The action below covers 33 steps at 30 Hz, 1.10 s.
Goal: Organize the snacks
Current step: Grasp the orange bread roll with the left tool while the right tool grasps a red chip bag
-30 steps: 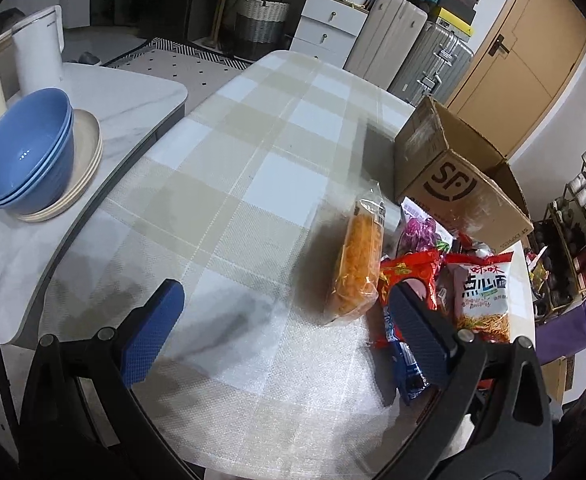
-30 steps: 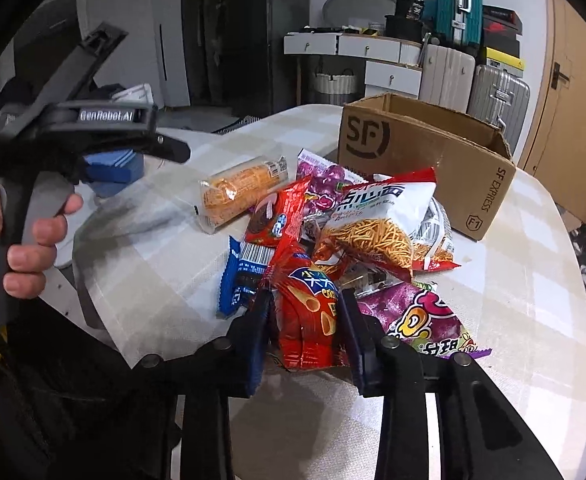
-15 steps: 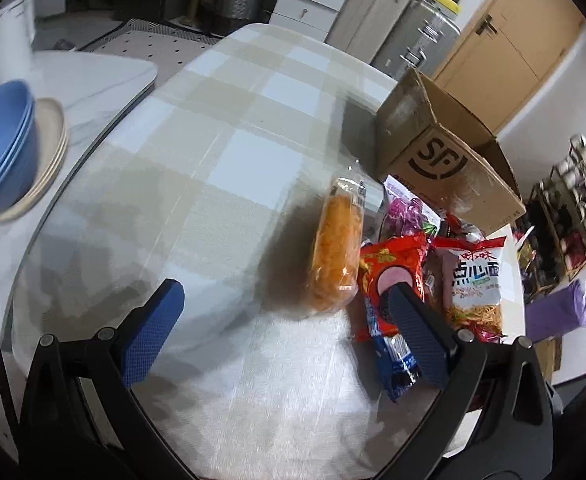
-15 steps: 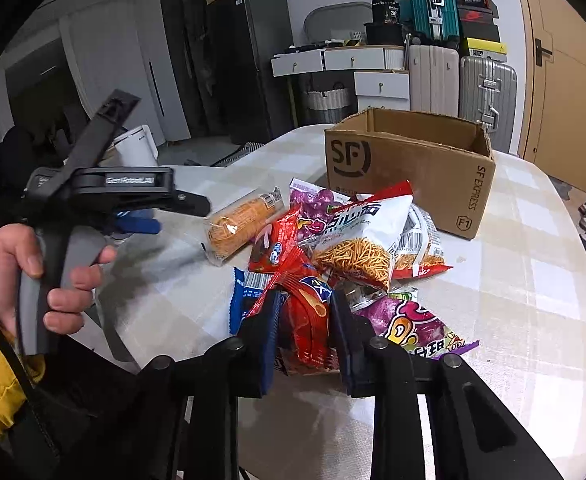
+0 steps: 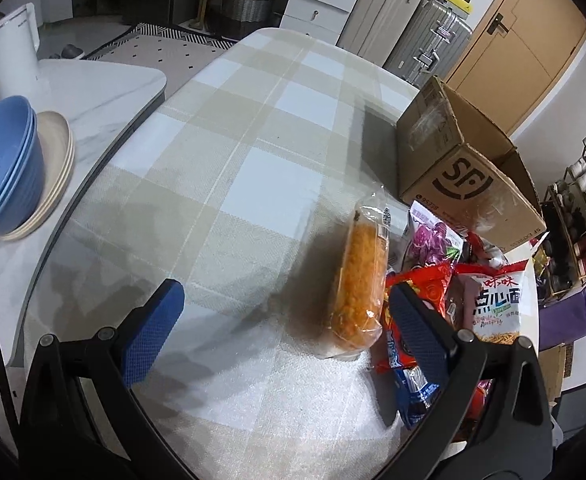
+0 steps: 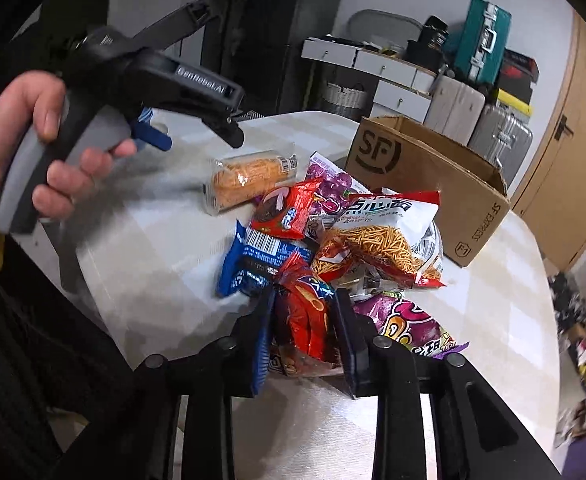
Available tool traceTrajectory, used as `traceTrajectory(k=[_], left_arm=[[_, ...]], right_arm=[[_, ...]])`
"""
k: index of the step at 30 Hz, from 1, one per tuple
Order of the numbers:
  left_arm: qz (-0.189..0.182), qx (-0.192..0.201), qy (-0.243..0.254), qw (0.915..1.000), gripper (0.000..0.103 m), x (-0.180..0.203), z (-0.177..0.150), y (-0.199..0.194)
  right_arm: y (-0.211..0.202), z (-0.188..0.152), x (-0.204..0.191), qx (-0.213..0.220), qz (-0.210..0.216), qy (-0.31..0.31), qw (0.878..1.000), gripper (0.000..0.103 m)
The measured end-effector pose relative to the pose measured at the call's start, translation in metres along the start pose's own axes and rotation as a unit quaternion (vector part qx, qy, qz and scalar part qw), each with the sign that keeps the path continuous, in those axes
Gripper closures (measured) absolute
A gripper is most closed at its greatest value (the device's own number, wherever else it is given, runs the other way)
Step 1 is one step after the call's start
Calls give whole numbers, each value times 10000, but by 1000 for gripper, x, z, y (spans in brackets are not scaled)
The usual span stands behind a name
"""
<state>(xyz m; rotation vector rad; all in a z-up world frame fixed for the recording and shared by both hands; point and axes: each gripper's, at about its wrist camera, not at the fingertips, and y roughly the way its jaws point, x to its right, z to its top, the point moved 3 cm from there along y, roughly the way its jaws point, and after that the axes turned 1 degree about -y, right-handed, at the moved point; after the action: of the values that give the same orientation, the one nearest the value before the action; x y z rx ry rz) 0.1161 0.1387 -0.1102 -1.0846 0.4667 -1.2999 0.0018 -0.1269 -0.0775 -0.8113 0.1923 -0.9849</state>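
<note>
A heap of snack packets lies on the checked tablecloth beside an open cardboard box. My right gripper has a red snack bag pinched between its pads at the near edge of the heap, and its jaws are opening slightly. Around it lie a blue packet, a noodle bag and a purple bag. My left gripper is open above bare cloth. A clear pack of orange snack lies just inside its right finger, untouched.
Stacked blue bowls on plates and a white kettle stand on a marble side table at the left. Suitcases and drawers line the far wall. A hand holds the left gripper's handle.
The left gripper has drifted toward the orange pack, which now sits closer to its right finger. The right gripper has rolled, with the red bag still between its pads.
</note>
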Motion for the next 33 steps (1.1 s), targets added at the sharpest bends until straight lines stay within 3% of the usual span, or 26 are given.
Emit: traceTrajectory(k=[3,7,14,20,33], left_arm=[[-36,-5,-5,10000,1,-3,-2,-1],[-26,2,38,10000,1,-3,-3,-2],[-70,-94,9,9999,1,-4,-4,1],[-126,-67,5,9999,1,-3,-5,-1],[-282,-237,170,9992,1,5,-5,6]], right_arm=[[6,-6,-1,-107,-7,-120,9999,57],[10,-10,-7,-34,-139,-428,9990,56],[7,-8,2,28,114,-153,9998,69],[2,-6,1,118,174,-32,9998,71],[-22,5,29,492,640,1060,9911,71]])
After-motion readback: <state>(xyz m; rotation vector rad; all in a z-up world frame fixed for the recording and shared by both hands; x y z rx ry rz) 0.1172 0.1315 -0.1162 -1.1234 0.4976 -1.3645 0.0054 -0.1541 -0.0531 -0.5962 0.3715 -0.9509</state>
